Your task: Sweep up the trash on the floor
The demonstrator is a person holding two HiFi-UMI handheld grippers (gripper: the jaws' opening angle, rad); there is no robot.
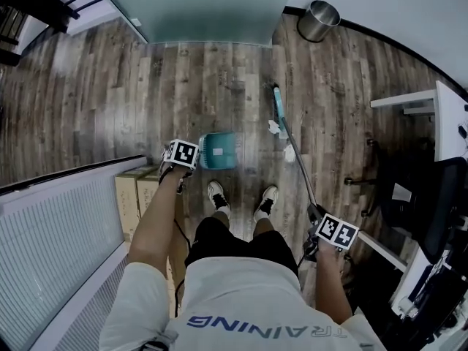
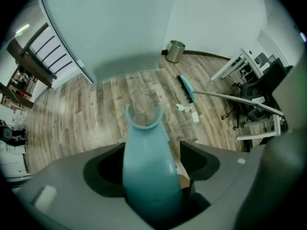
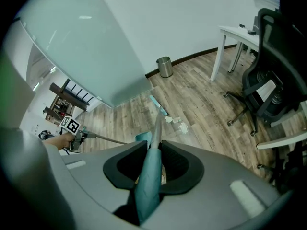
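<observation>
Paper scraps (image 1: 290,152) at 1 o'clock look light, skittery; right tongs (image 3: 152,164) clamp the stiff broom (image 1: 278,102) by its top grip, left tongs (image 2: 149,166) clamp the dustpan handle (image 2: 146,143).

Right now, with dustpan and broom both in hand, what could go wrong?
1. The dustpan in the left claw is apart from the paper scraps, so a stroke of the broom head may scatter them past its mouth or against the shoes.
2. The right claw grips the broom handle at its end, near the office chair; a wide swing could snag it.
</observation>
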